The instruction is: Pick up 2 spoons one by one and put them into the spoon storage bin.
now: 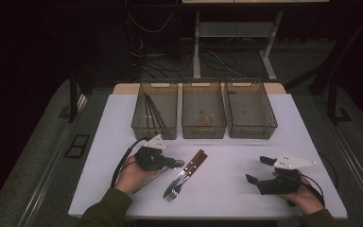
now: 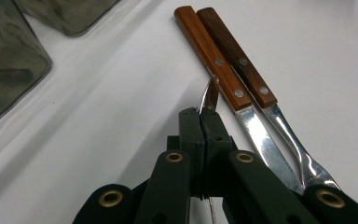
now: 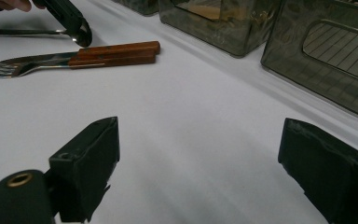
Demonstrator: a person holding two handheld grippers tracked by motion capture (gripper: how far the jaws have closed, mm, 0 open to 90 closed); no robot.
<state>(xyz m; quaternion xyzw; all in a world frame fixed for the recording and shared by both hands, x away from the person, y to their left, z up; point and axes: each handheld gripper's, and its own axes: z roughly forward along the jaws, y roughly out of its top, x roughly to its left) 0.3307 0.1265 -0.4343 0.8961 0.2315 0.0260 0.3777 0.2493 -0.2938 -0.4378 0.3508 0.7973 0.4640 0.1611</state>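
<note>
My left gripper (image 1: 177, 164) (image 2: 199, 114) is shut on a metal spoon (image 1: 151, 178). The spoon's bowl edge (image 2: 210, 93) pokes out past the closed jaws, and its handle trails back toward the person's hand. The right gripper view has that gripper (image 3: 80, 30) at top left, with the spoon handle (image 3: 18, 32) lying low over the table. Just right of it a knife (image 2: 261, 140) and a fork (image 1: 174, 190) with wooden handles (image 3: 116, 53) lie side by side. My right gripper (image 1: 259, 170) (image 3: 205, 158) rests at the front right, open and holding nothing.
Three translucent bins stand in a row at the back of the white table (image 1: 227, 189). The left bin (image 1: 153, 131) holds several dark sticks, while the middle bin (image 1: 203, 130) and right bin (image 1: 253, 131) hold little. Floor and desk legs lie beyond.
</note>
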